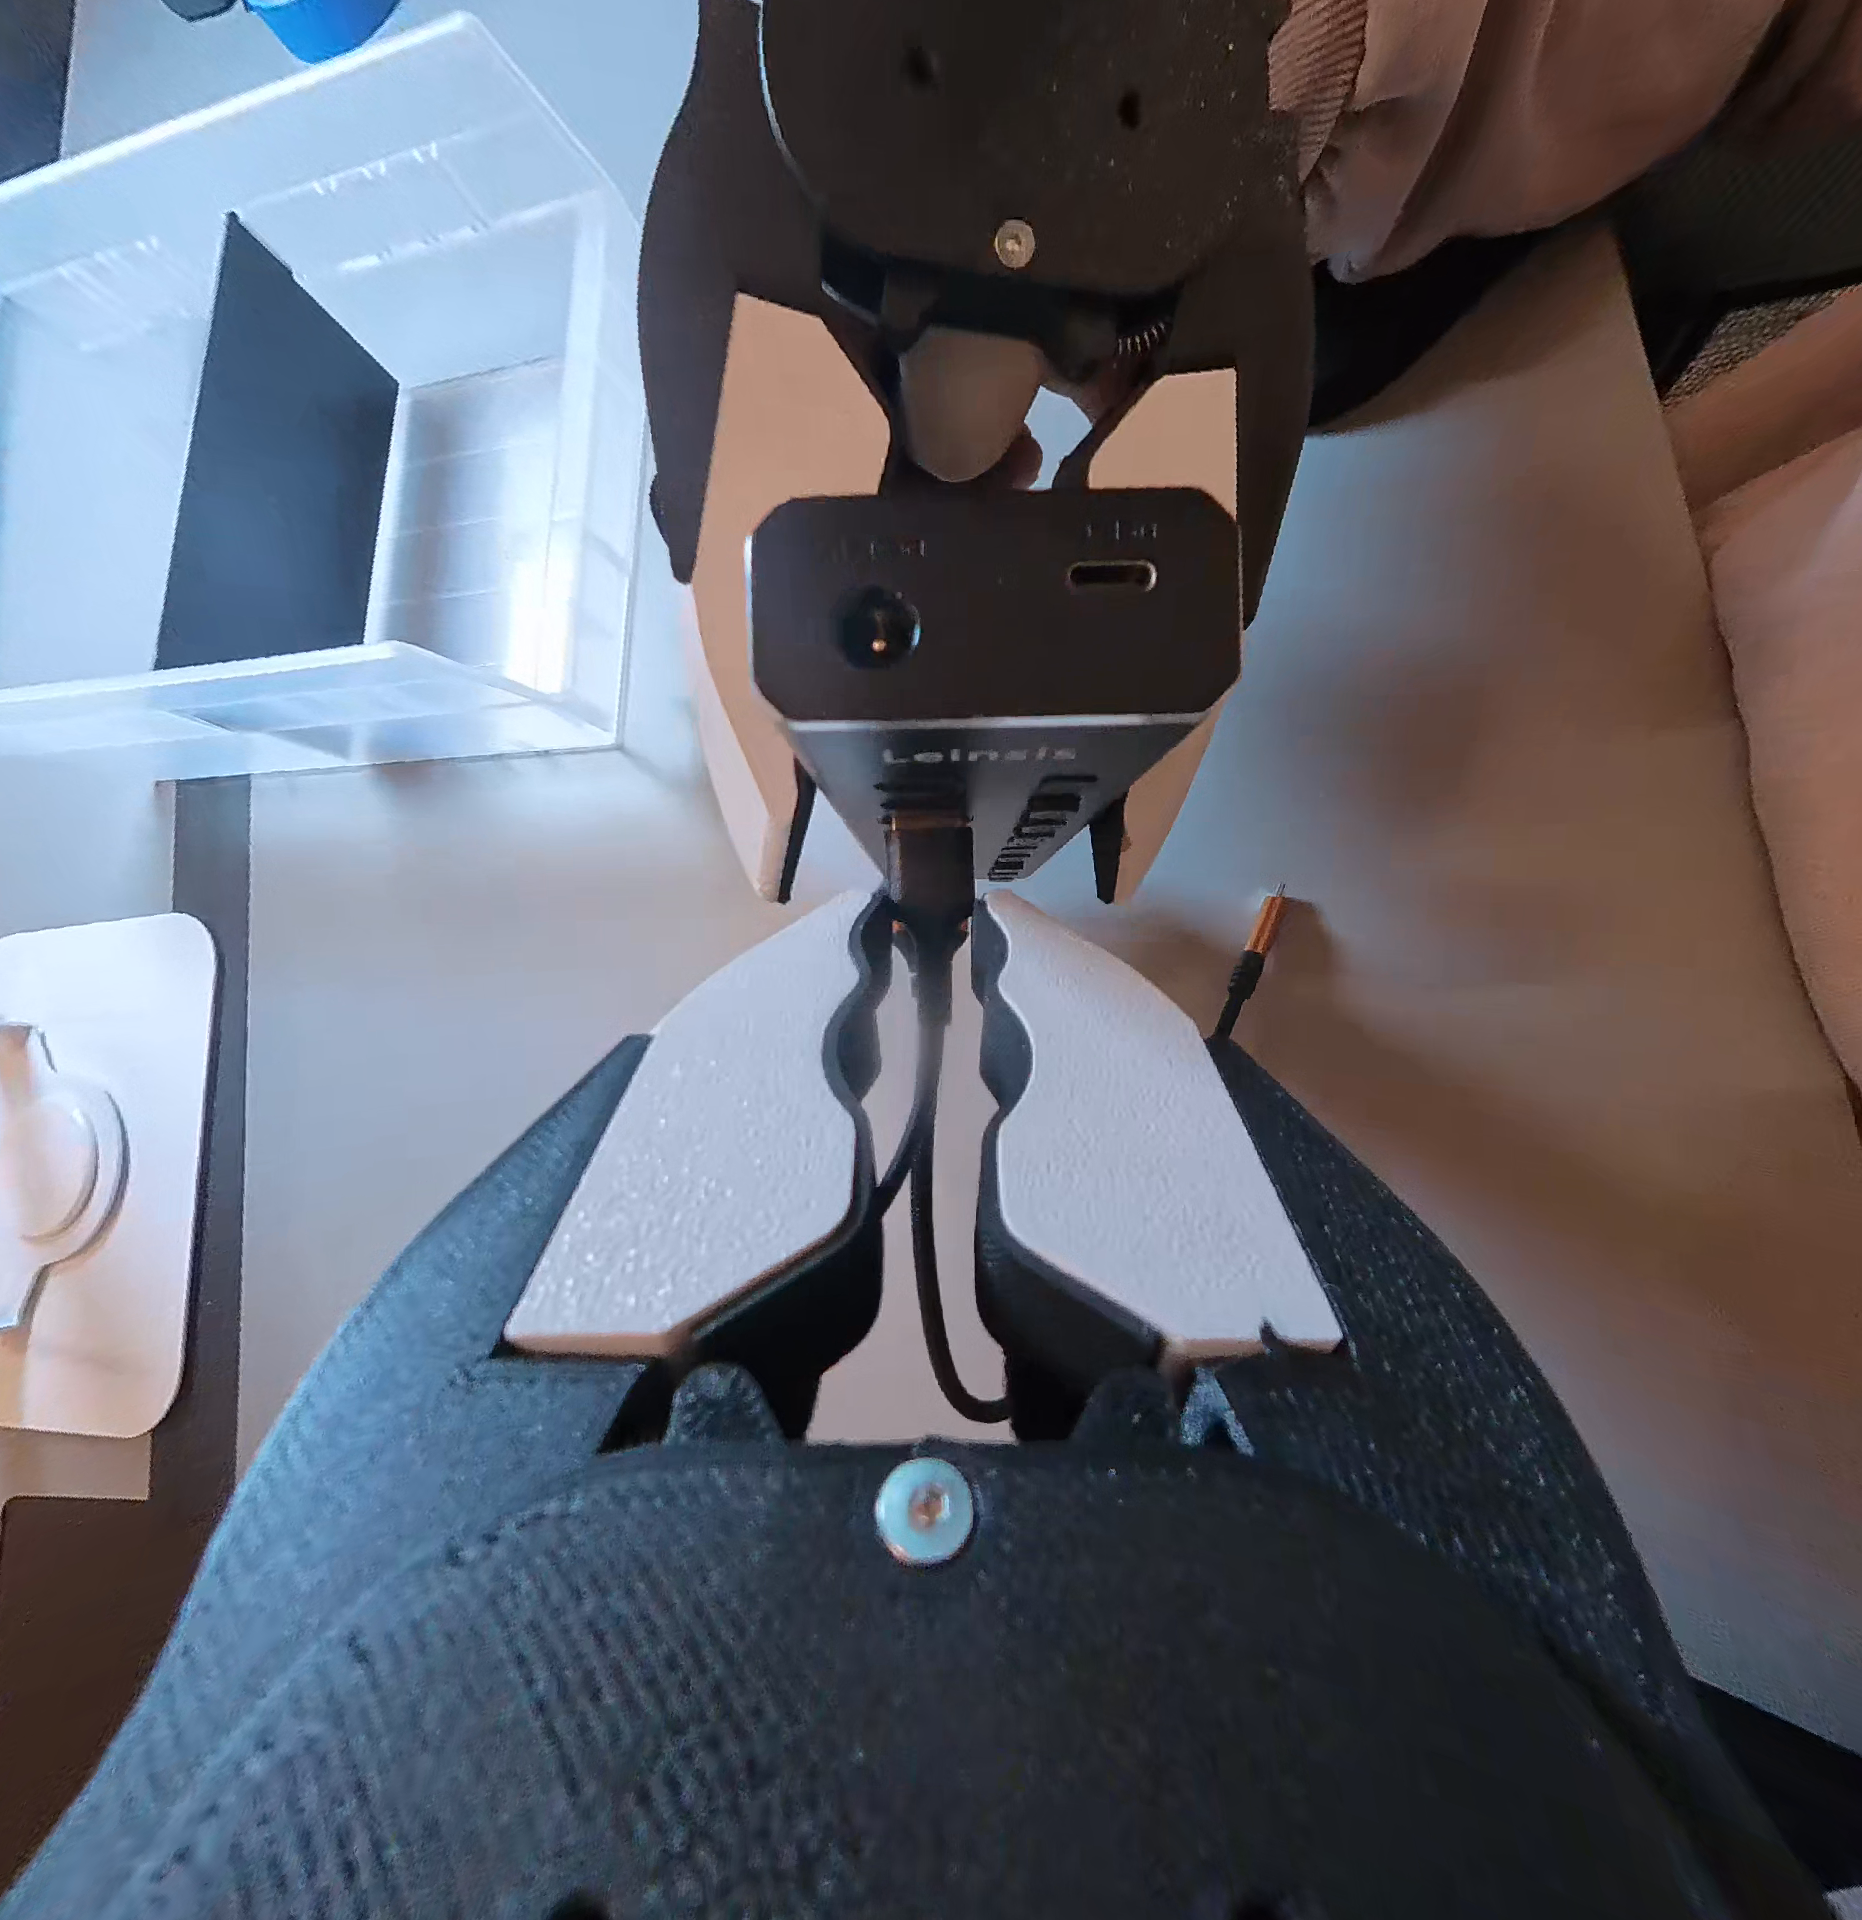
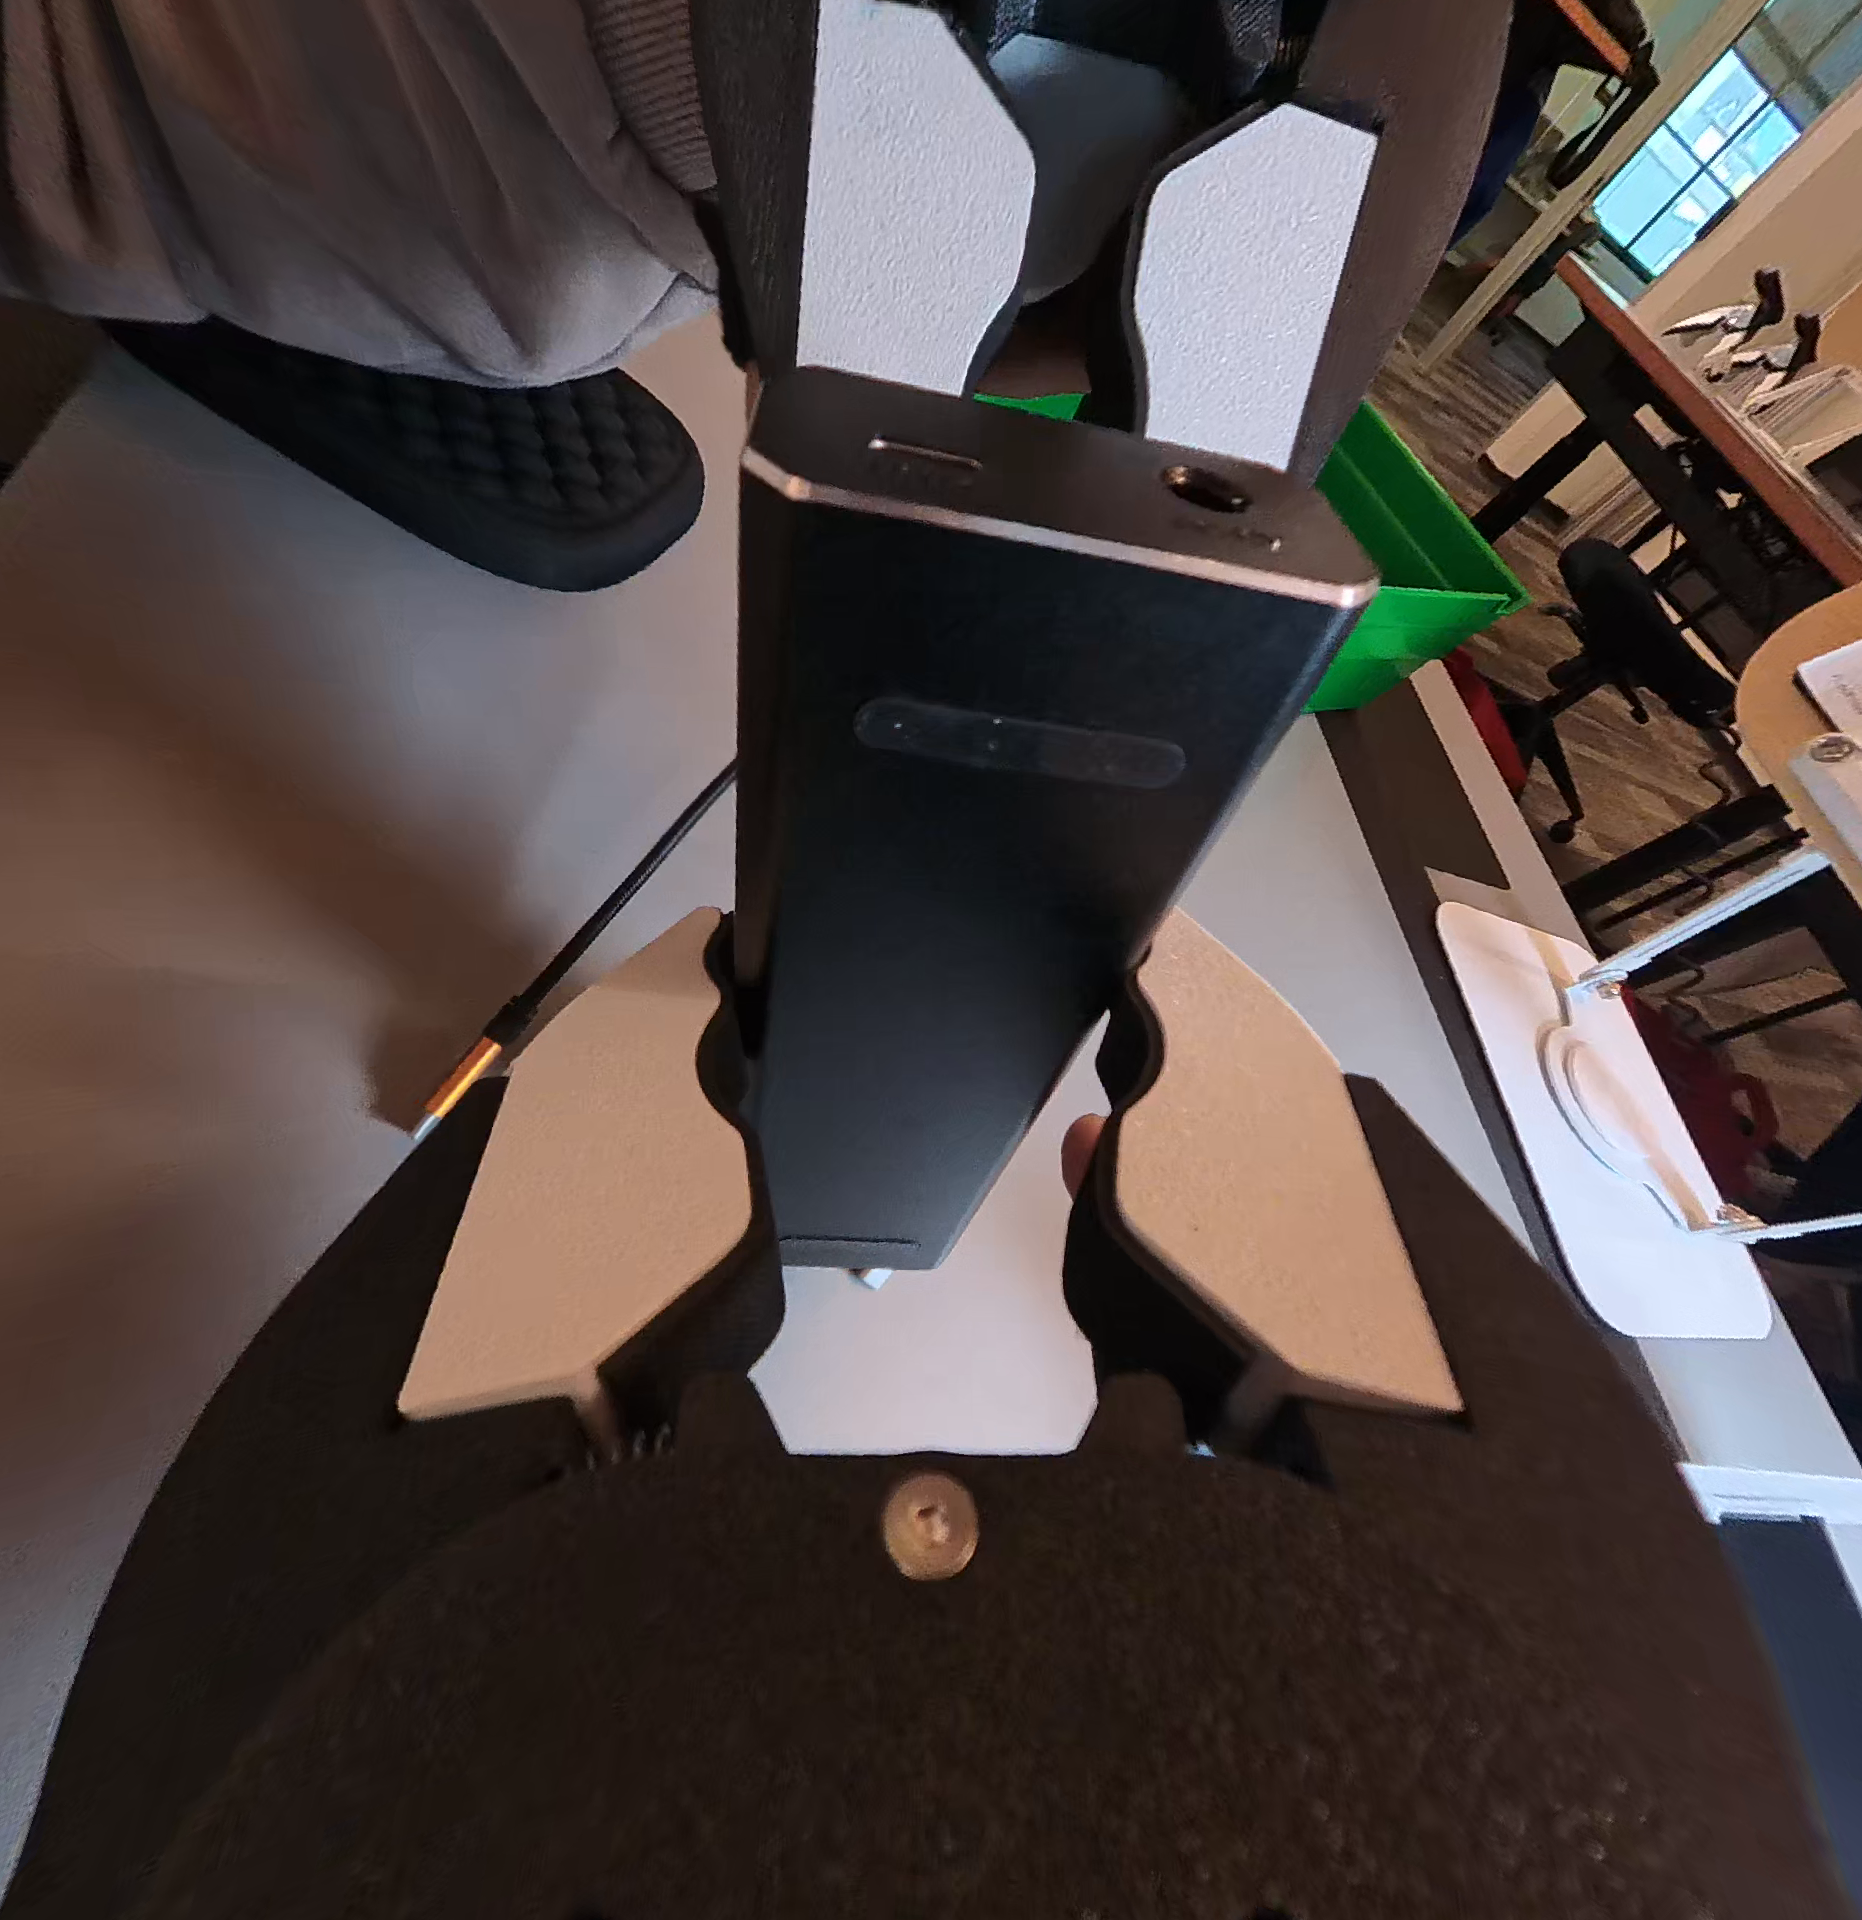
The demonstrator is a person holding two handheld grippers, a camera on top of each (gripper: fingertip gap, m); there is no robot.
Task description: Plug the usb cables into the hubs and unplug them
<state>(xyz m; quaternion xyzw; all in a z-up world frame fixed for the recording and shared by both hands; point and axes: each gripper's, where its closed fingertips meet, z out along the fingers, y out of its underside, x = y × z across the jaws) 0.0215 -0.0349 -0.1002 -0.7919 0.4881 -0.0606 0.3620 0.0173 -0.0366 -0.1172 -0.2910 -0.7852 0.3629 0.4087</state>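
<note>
The left gripper (image 1: 929,914) is nearly closed, its white fingers (image 1: 740,1122) pinching the dark plug (image 1: 927,862) of a USB cable (image 1: 932,1195) right at the fingertips. The cable trails back between the fingers, so the plug's long axis lies along the gripper's own, pointing forward into the hub (image 1: 994,644). That short grip, close to the plug's nose, looks chosen to keep it stiff for pushing in or pulling out. The plug sits at a port on the hub's slotted face; how deep it is seated cannot be told.

The cable's other end, a copper-coloured connector (image 1: 1268,930), lies free on the tabletop (image 1: 1426,675) just beside the grippers.

The right gripper (image 2: 932,1049) is partly open, as wide as the hub (image 2: 989,852) is broad, clamping its two long edges. The hub is held above the tabletop between the two grippers, its long axis running away from the right gripper, the end face with the round socket and the small oval port turned far from it. Held this way, the hub is braced against the plug's push.
</note>
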